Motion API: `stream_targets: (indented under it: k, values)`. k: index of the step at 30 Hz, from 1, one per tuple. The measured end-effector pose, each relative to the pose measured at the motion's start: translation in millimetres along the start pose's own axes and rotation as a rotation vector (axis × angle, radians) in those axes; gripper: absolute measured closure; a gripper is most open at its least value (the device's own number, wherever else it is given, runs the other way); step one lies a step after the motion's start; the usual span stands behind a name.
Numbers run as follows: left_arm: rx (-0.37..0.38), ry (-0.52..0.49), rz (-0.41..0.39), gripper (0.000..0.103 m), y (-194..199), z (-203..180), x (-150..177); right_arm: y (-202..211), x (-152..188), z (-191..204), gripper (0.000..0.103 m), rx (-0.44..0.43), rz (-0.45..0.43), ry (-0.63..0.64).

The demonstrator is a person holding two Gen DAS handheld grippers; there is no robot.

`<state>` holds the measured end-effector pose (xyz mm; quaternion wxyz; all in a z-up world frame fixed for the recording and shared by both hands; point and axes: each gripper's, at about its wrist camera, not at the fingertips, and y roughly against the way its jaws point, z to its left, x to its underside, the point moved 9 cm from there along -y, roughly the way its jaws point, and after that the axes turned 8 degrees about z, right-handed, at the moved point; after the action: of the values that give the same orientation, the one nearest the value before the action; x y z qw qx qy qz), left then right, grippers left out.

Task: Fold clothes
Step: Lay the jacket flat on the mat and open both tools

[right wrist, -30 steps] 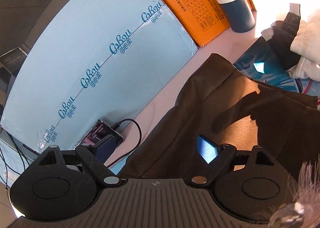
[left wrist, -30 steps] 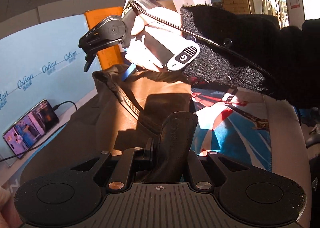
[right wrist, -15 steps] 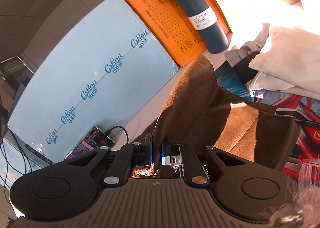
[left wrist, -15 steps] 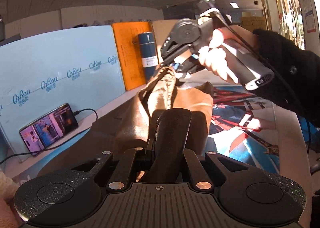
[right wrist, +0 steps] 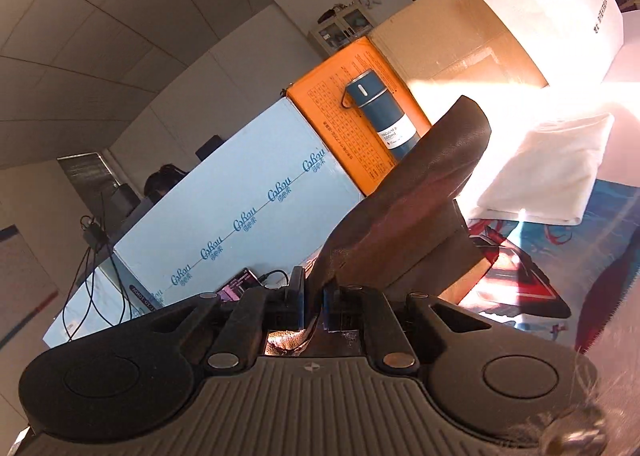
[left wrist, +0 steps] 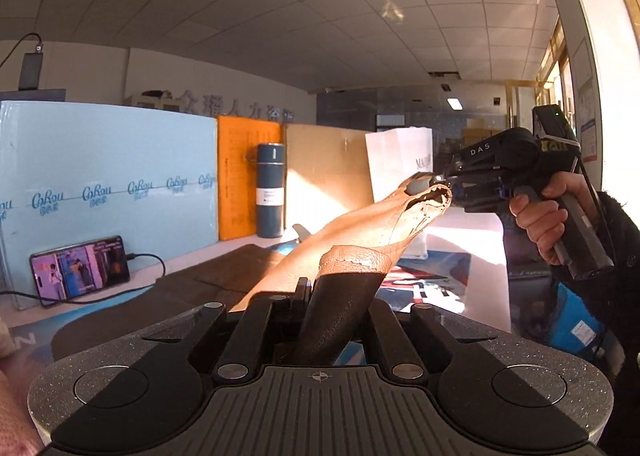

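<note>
brown garment (left wrist: 360,223) lifted higher, flask (right wrist: 380,115) label "500ml", "CoRou" panel (left wrist: 112,191)

Tiled ceiling (left wrist: 280,15), white wall (left wrist: 160,75), bright sunlight.

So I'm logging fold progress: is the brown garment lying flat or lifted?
Lifted: the brown garment stretches between both tongs, right and left, above the table.

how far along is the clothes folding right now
Done: a white garment lies folded at the far side of the table. In hand: the left gripper and right gripper are both shut on the brown leather garment, holding it lifted and stretched. Left: this garment shows no finished fold.
</note>
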<state>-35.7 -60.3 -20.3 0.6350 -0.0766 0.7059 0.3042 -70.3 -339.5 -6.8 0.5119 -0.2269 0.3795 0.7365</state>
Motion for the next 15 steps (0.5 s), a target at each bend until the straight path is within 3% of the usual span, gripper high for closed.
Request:
stream_targets:
  k: [4,7,8,9,11,13,15]
  values:
    - [0.035,0.0,0.087,0.096,2.3,-23.9,18.6,44.0,25.9,-9.1,0.095,-0.02,-0.018,0.038]
    - [0.021,0.017,0.148,0.096,0.3,-28.6,33.8,60.5,46.3,-19.2,0.09,-0.026,0.027,0.067]
    - [0.016,0.023,0.168,0.096,-0.3,-30.2,38.8,63.7,52.8,-23.9,0.085,-0.033,0.041,0.063]
    - [0.011,0.029,0.188,0.096,-0.8,-31.8,43.9,66.1,59.9,-29.5,0.066,-0.041,0.057,0.053]
    - [0.001,0.04,0.228,0.095,-1.8,-35.0,54.0,69.9,69.6,-42.3,0.04,-0.026,0.065,0.017]
    - [-0.008,0.052,0.269,0.089,-2.7,-38.3,64.1,73.7,74.6,-56.9,0.038,-0.015,0.062,-0.034]
    - [-0.026,0.038,0.286,0.086,-1.3,-42.2,70.6,76.6,75.9,-73.6,0.031,-0.025,0.054,-0.11]
